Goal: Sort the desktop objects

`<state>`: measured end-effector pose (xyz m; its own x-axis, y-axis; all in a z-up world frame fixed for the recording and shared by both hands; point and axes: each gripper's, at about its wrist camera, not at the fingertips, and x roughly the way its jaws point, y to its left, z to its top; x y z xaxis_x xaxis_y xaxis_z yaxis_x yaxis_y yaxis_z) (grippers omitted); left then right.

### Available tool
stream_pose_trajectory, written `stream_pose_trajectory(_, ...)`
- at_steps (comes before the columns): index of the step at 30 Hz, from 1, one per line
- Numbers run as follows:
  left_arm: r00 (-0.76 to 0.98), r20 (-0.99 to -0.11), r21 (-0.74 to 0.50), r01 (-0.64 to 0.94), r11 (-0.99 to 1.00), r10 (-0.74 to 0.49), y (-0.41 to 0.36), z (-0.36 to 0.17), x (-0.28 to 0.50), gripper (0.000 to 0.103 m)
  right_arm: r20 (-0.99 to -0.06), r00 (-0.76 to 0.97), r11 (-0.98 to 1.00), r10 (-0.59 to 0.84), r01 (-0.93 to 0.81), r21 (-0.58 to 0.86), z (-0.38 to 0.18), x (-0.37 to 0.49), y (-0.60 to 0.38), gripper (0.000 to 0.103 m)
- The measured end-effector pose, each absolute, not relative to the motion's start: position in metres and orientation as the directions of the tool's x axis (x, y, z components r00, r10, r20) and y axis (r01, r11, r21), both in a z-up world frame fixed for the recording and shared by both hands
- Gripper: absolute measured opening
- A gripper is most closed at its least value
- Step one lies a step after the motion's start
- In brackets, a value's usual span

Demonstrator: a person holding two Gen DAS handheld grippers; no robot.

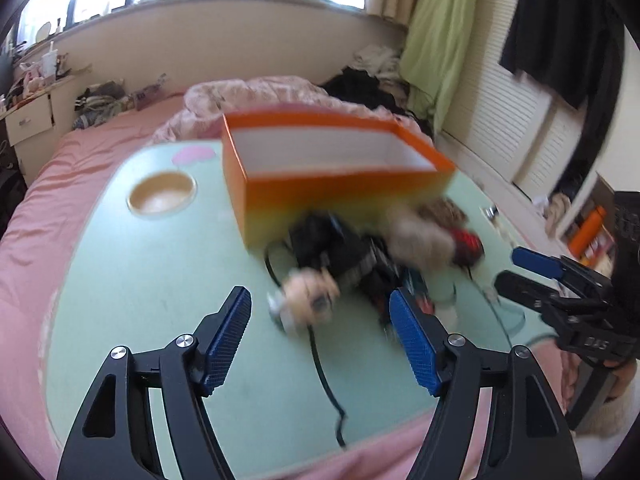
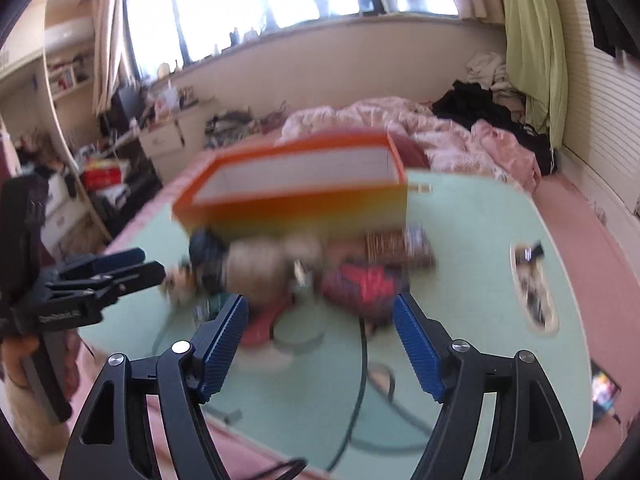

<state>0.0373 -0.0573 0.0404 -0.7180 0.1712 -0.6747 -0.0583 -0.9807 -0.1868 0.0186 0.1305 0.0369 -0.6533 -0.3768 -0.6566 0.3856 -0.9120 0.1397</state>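
While both views are smeared with motion blur, we can still make out a heap of small objects (image 1: 372,256) lying on the pale green table (image 1: 160,288), just in front of an open orange box (image 1: 332,168) that looks empty. We judge the pile mostly light and soft: a cream furry lump (image 1: 420,240), something red and black (image 2: 360,284), a small pale doll-like figure (image 1: 308,296), and a black cable (image 1: 324,372) trailing toward the near edge. The plush pieces should squash under the pads and forgive a loose pinch across the middle; the cable is limp and will likely drag its neighbours, so we would take it near a bunched part. The doll looks harder and smoother, best gripped across its widest part. The left gripper (image 1: 320,340) has its jaws spread with nothing between them, tilted downward and aimed at the near side of the heap. The right gripper (image 2: 320,344) is likewise spread and empty, angled down at the red item from the other flank. Each tool appears at the edge of the other's view, well apart. A round recess (image 1: 162,196) in the tabletop sits left of the box.
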Motion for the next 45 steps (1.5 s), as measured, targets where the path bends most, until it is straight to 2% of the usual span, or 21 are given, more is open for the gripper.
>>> stream_pose_trajectory(2,-0.702,-0.695,-0.158,-0.062,-0.986,0.155,-0.048,0.027,0.049,0.072,-0.713,-0.61,-0.917,-0.344,0.383,0.114,0.014,0.019,0.128,0.077)
stream_pose_trajectory(3,-0.699,-0.703,-0.127,-0.061,-0.99,0.133,-0.044,0.022,0.053,0.072,-0.706,-0.627,-0.92,-0.331,0.38,0.093,0.011,0.02,0.127,0.078)
stream_pose_trajectory(4,-0.702,-0.705,-0.09,-0.055,-0.994,0.103,-0.041,0.017,0.054,0.072,-0.702,-0.642,-0.927,-0.308,0.369,0.07,0.009,0.021,0.126,0.082)
stream_pose_trajectory(6,-0.72,-0.691,-0.049,-0.036,-0.998,0.059,-0.035,0.011,0.055,0.076,-0.718,-0.637,-0.932,-0.281,0.361,0.045,0.005,0.018,0.12,0.096)
stream_pose_trajectory(8,-0.724,-0.688,-0.03,-0.042,-0.999,0.051,-0.03,0.011,0.053,0.086,-0.727,-0.633,-0.925,-0.265,0.38,0.006,0.001,0.019,0.112,0.103)
stream_pose_trajectory(10,-0.726,-0.688,0.007,-0.041,-0.999,0.025,-0.025,0.009,0.052,0.089,-0.726,-0.631,-0.921,-0.274,0.388,0.011,-0.001,0.019,0.111,0.103)
stream_pose_trajectory(11,-0.727,-0.686,0.013,-0.045,-0.999,0.024,-0.024,0.007,0.05,0.098,-0.725,-0.631,-0.922,-0.275,0.388,0.012,-0.001,0.019,0.111,0.103)
stream_pose_trajectory(12,-0.72,-0.694,0.013,-0.052,-0.999,0.029,-0.024,0.006,0.049,0.103,-0.724,-0.633,-0.922,-0.276,0.388,0.013,-0.002,0.019,0.112,0.103)
stream_pose_trajectory(20,-0.729,-0.684,0.011,-0.06,-0.998,0.036,-0.026,0.008,0.047,0.103,-0.721,-0.626,-0.915,-0.297,0.403,0.027,0.002,0.021,0.115,0.103)
stream_pose_trajectory(23,-0.731,-0.682,0.009,-0.062,-0.998,0.04,-0.027,0.007,0.048,0.103,-0.675,-0.622,-0.904,-0.397,0.391,0.171,0.013,0.018,0.136,0.103)
stream_pose_trajectory(26,-0.731,-0.681,0.008,-0.063,-0.998,0.04,-0.027,0.008,0.047,0.103,-0.626,-0.666,-0.914,-0.406,0.304,0.269,0.03,0.004,0.165,0.098)
stream_pose_trajectory(28,-0.731,-0.681,0.009,-0.062,-0.998,0.04,-0.028,0.008,0.047,0.103,-0.634,-0.673,-0.924,-0.382,0.286,0.254,0.039,-0.009,0.169,0.093)
stream_pose_trajectory(31,-0.731,-0.682,0.008,-0.063,-0.998,0.041,-0.028,0.008,0.047,0.103,-0.663,-0.639,-0.92,-0.391,0.298,0.256,0.043,-0.026,0.161,0.092)
stream_pose_trajectory(35,-0.731,-0.681,0.008,-0.063,-0.998,0.041,-0.028,0.008,0.048,0.103,-0.683,-0.636,-0.931,-0.361,0.198,0.307,0.042,-0.043,0.148,0.092)
stream_pose_trajectory(37,-0.731,-0.681,0.008,-0.063,-0.998,0.041,-0.028,0.008,0.048,0.103,-0.706,-0.641,-0.949,-0.302,0.135,0.284,0.039,-0.054,0.138,0.091)
stream_pose_trajectory(38,-0.731,-0.681,0.008,-0.064,-0.998,0.042,-0.029,0.008,0.048,0.103,-0.717,-0.637,-0.956,-0.282,0.123,0.267,0.037,-0.058,0.135,0.082)
stream_pose_trajectory(39,-0.731,-0.681,0.008,-0.064,-0.998,0.041,-0.028,0.008,0.048,0.103,-0.733,-0.625,-0.96,-0.269,0.115,0.254,0.033,-0.06,0.133,0.066)
stream_pose_trajectory(42,-0.732,-0.68,0.008,-0.065,-0.998,0.042,-0.028,0.008,0.047,0.103,-0.74,-0.607,-0.953,-0.291,0.113,0.282,0.029,-0.056,0.134,0.065)
stream_pose_trajectory(45,-0.732,-0.68,0.009,-0.065,-0.998,0.042,-0.028,0.008,0.047,0.103,-0.753,-0.598,-0.961,-0.273,0.129,0.245,0.026,-0.05,0.133,0.065)
